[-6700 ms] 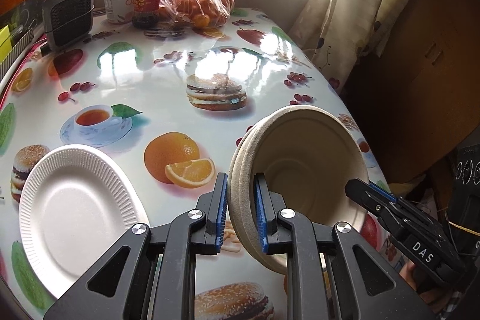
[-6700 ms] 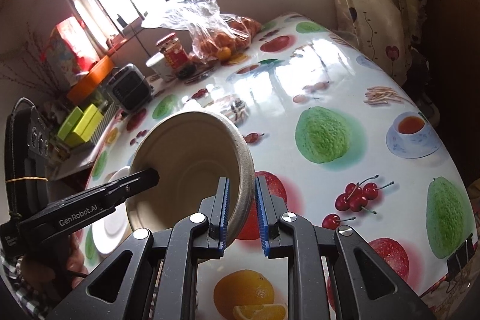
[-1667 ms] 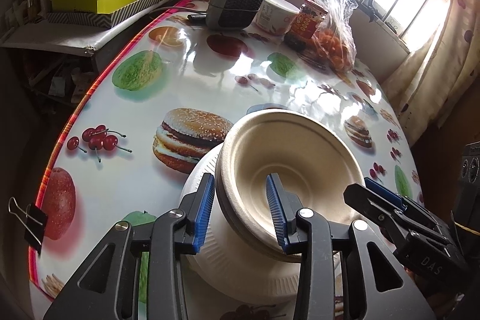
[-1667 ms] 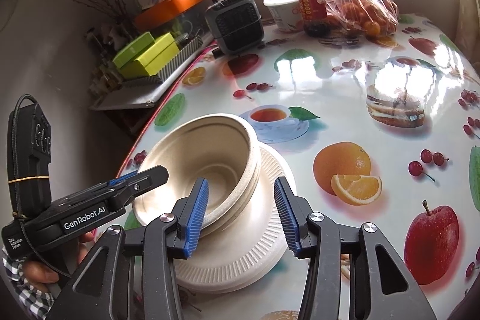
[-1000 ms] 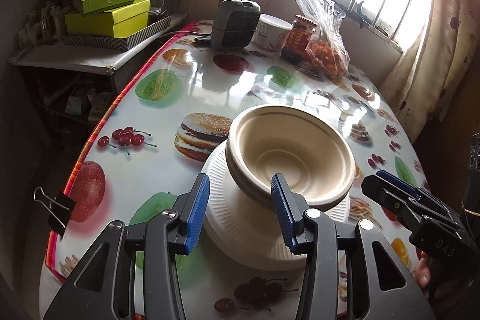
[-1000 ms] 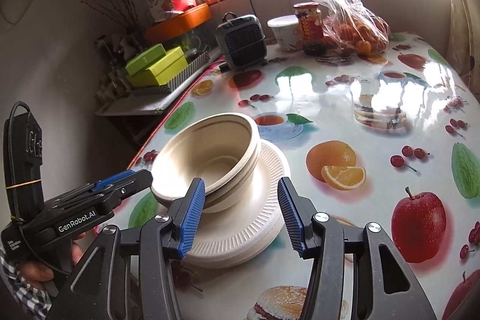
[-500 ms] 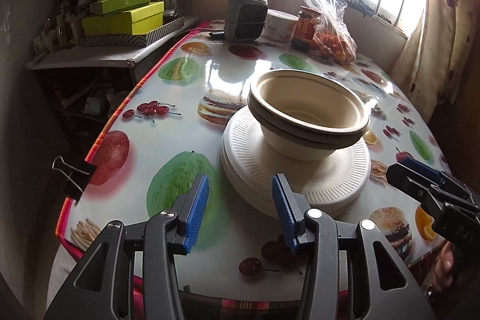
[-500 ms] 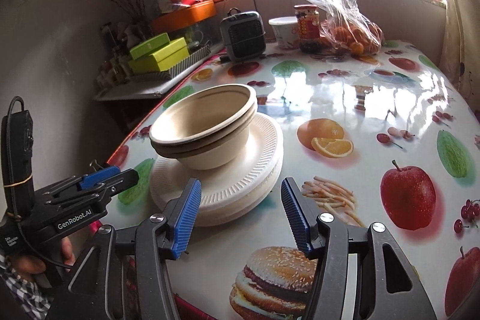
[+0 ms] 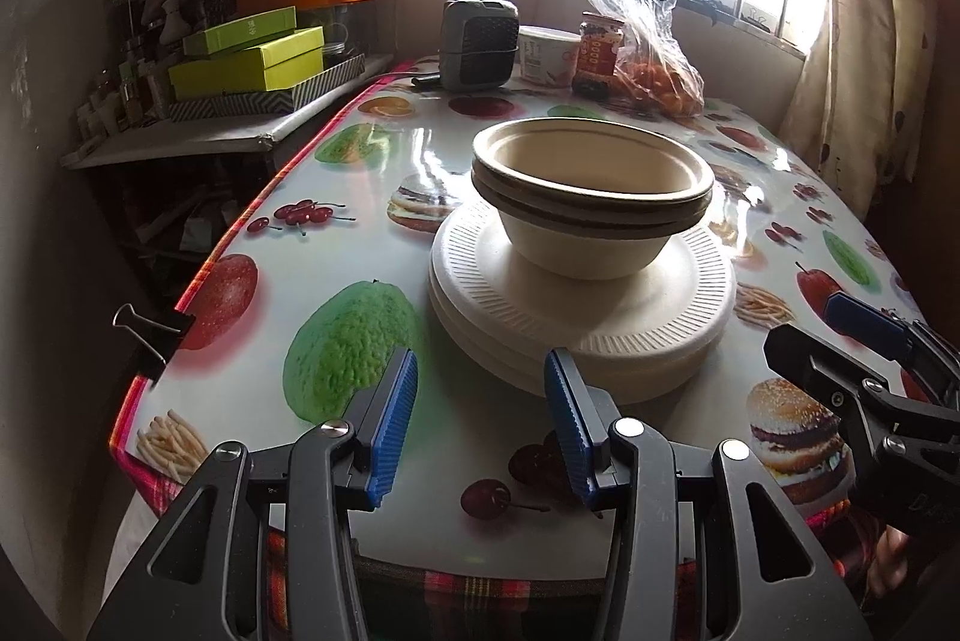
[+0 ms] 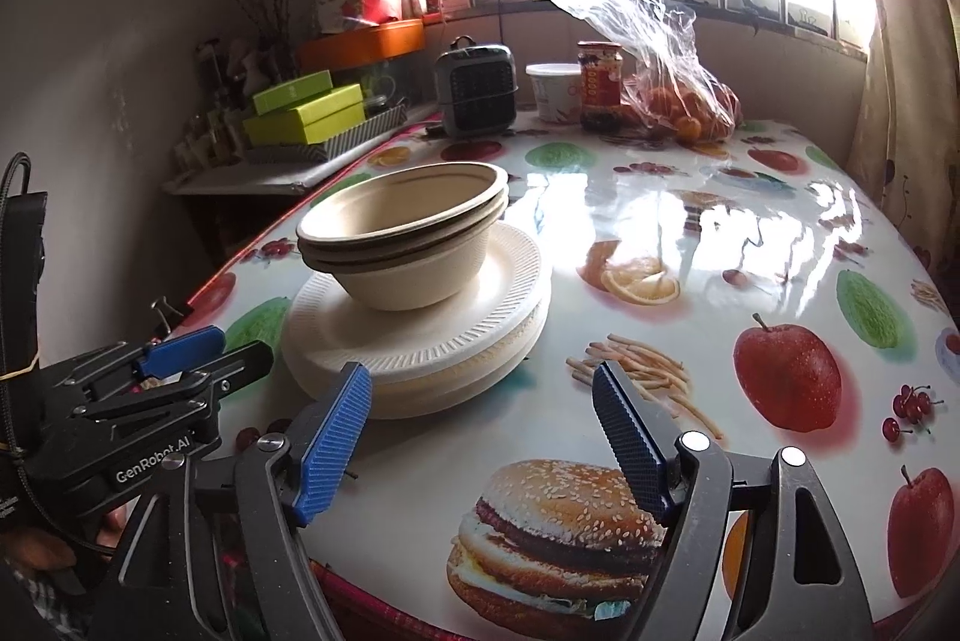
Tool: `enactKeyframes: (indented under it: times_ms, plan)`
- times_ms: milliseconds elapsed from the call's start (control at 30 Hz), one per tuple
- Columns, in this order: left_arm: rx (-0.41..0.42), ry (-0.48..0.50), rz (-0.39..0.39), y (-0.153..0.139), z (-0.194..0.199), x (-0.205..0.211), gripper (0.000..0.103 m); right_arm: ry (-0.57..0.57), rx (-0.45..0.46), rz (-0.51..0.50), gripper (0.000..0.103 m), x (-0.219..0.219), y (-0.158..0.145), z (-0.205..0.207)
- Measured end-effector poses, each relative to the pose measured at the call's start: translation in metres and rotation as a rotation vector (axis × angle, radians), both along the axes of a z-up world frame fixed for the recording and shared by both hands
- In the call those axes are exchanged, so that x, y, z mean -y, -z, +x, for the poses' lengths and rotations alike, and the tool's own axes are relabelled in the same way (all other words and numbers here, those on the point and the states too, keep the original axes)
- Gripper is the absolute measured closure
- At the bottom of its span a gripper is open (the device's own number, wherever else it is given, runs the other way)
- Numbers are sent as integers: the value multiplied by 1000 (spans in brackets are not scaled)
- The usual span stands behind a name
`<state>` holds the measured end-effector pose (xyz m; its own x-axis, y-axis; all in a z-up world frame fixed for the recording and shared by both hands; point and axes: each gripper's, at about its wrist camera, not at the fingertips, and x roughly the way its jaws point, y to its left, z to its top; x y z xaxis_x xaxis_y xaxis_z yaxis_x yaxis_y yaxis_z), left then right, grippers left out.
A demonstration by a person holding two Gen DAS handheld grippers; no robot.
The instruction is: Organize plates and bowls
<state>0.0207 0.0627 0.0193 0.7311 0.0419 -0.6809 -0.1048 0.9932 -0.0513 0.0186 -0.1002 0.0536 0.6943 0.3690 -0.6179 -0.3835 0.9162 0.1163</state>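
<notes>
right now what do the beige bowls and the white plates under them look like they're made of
Beige round nested bowls: probably moulded plant-fibre pulp; matte, slightly rough, no shine, thick rolled rims.
White round ribbed plates: likely foam or pressed paper; dull white, fluted rims, thick soft edges where they stack. The look does not settle which.
Both seem disposable, unlike the glossy printed tablecloth beneath.

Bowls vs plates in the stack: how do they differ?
The bowls are beige, deep and smooth-walled; the plates are white, flat and ridged at the rim. The bowls sit on top, the plates underneath on the table. The plates are wider. Both are nested disposables, and neither gripper touches them.
</notes>
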Motion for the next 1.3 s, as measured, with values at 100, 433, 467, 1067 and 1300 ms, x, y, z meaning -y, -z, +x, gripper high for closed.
enactKeyframes:
  times_ms: [100,433,467,1067,1300]
  plan:
    - [18,-2,6,-2,-4,2,58,7,-6,-7,24,-1,5,-4]
    - [21,-3,19,-3,-8,5,58,6,-17,2,23,-3,12,-11]
    - [20,-3,20,-2,-8,6,58,9,-18,2,23,-3,12,-11]
    - [15,-9,37,-2,-9,8,58,16,-20,5,23,-2,11,-13]
    - [8,-13,39,0,-7,8,58,21,-22,7,23,-1,10,-14]
